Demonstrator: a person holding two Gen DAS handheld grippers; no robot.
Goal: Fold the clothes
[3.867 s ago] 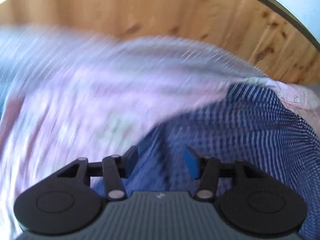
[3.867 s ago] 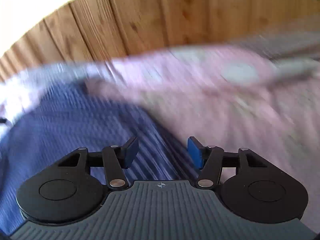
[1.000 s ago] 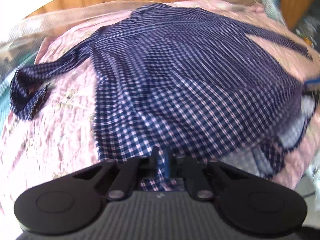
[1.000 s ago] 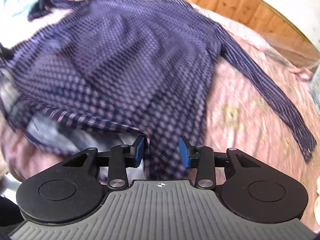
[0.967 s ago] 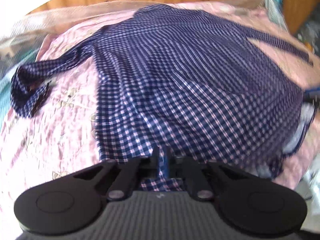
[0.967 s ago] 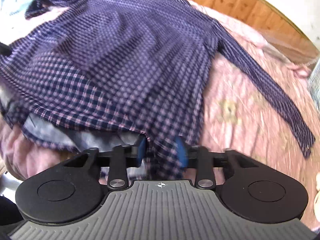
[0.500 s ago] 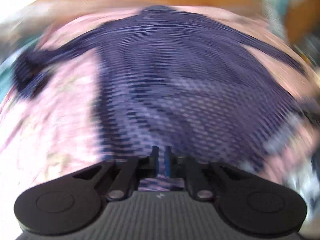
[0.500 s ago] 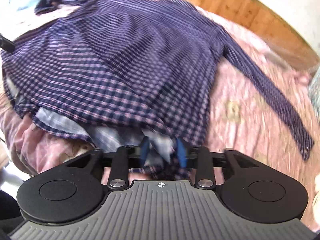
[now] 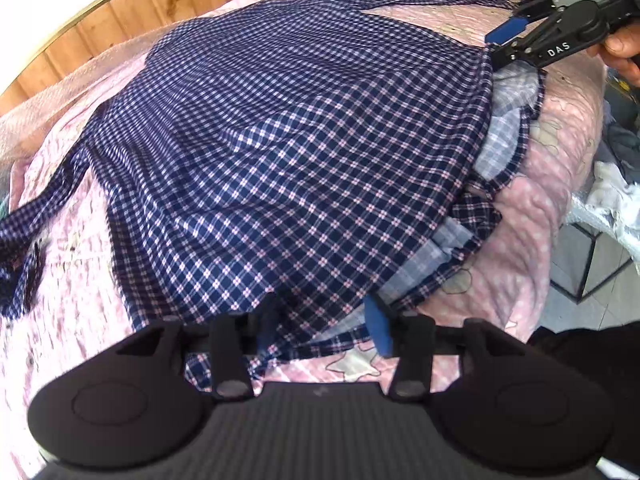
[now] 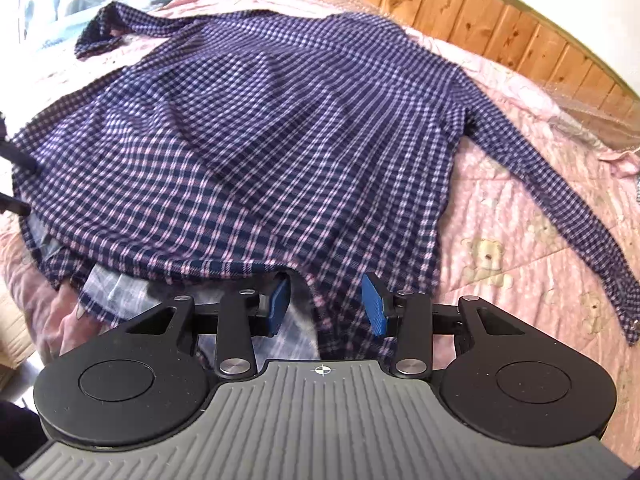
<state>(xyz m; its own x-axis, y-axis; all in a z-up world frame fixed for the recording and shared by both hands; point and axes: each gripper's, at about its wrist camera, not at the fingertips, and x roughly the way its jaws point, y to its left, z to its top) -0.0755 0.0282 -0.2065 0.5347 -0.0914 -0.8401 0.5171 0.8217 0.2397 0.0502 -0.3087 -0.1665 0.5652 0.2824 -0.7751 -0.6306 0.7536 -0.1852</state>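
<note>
Shirt: the navy-and-pink checked shirt (image 9: 280, 152) lies spread back-up on the pink quilted bedspread (image 9: 532, 216), hem at the near edge of the bed, collar end toward the wooden headboard (image 10: 500, 12).
Change, left: a second ago the left gripper (image 9: 324, 324) was pinched shut on the hem; now its jaws are opening, the hem lying loose between the pads and no longer pressed.
Change, right: the right gripper (image 10: 326, 306) was narrower a second ago with cloth close between its pads; its jaws now stand apart, the hem below and between them, neither pad pressing it.
Change, cloth: the earlier frames were smeared with motion and the body bulged; it now lies flatter and sharp.
Sleeves: one sleeve (image 10: 560, 200) stretches toward the bed's right edge in the right wrist view; the other sleeve (image 10: 120, 24) runs to the far left corner, its cuff folded over.
Hem: the pale inner side (image 9: 500, 132) shows where the lower layer peeks out along the near edge.
Hard to see: the left gripper's left pad is blurred against the checks; in the left wrist view the right gripper (image 9: 516, 30) is cut by the frame edge, with only part of the person's hand (image 9: 624, 48) showing.
Unclear: whether buttons face down cannot be told.
</note>
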